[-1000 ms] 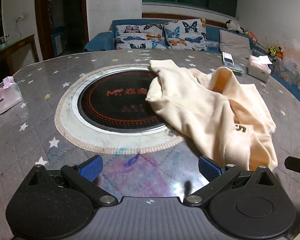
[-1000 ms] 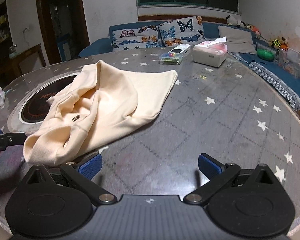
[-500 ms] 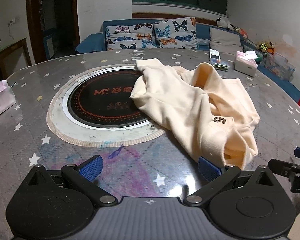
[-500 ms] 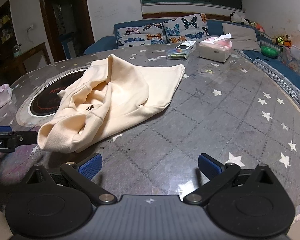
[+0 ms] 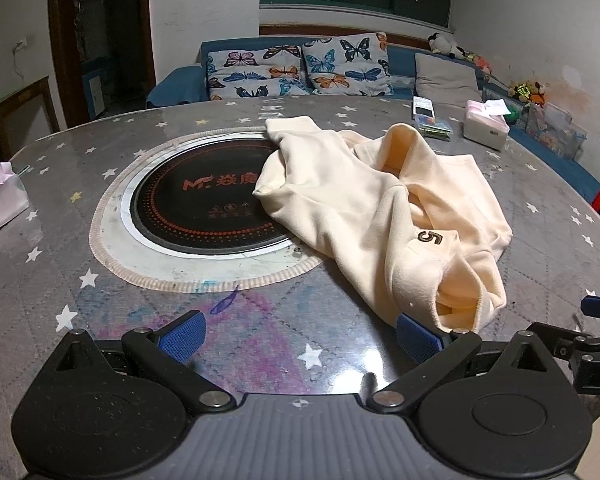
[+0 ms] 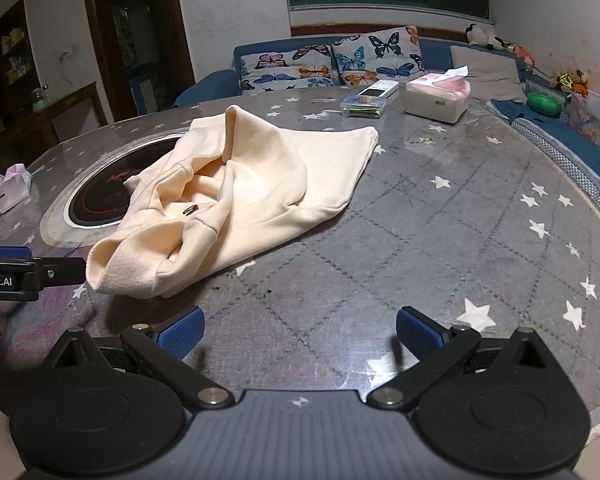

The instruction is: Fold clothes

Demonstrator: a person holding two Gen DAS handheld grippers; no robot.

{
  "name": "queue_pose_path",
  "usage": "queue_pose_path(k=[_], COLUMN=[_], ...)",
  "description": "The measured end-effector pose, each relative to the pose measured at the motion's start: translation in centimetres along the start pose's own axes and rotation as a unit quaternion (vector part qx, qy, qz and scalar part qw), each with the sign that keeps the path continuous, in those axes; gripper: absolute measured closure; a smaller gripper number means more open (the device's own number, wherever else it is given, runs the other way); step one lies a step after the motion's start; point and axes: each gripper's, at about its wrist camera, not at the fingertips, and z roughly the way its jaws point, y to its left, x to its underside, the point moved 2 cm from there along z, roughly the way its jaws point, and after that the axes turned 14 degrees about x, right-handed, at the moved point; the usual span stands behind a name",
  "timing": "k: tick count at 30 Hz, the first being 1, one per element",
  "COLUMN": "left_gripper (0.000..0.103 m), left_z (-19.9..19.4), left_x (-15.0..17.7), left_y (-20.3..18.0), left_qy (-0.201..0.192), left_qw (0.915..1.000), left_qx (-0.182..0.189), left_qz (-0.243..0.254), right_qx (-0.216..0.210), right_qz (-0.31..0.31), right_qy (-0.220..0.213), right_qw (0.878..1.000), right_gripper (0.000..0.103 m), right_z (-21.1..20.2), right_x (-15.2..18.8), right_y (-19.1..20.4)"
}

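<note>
Left hand-held gripper (image 5: 298, 334) released, hovering at near table (image 5: 40, 280) edge; crumpled cream fleece garment (image 5: 384, 216) lies half over black round inset hotplate (image 5: 204, 204); right hand-held gripper (image 6: 298, 332) released too; risk: pinching several bunched layers, folding crooked

Both wrist views look low across the table (image 5: 52, 264), sharing the garment (image 6: 260, 200) between them.

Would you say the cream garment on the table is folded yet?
No: the cream garment lies crumpled, in loose uneven bunches, partly over the round cooktop.
</note>
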Motion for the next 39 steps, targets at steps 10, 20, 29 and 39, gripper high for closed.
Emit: queue_pose_path(k=[10,20,29,39], left_gripper=[0.0,0.0,0.0,0.0], left_z=[0.1,0.3,0.5,0.7], left_x=[-0.1,-0.3,-0.6,-2.1], left_y=[-0.1,-0.1,0.0,0.0], left_qy=[0.005,0.008,0.009,-0.001], left_qw=[1.0,0.9999,0.9999,0.9998], left_qx=[0.002,0.002,0.003,0.007], left_qz=[0.003,0.007,0.009,0.019], right_qx=[-0.006,-0.01,-0.014,-0.017], right_qz=[-0.007,-0.017,-0.024,-0.032], right_qy=[0.002,0.002,0.001,-0.007], right_qw=[1.0,1.0,1.0,0.999], right_gripper=[0.0,0.0,0.0,0.001], right_z=[0.1,0.3,0.5,0.9], right_x=[-0.2,-0.5,-1.0,-2.3], right_y=[0.4,0.8,1.2,1.2])
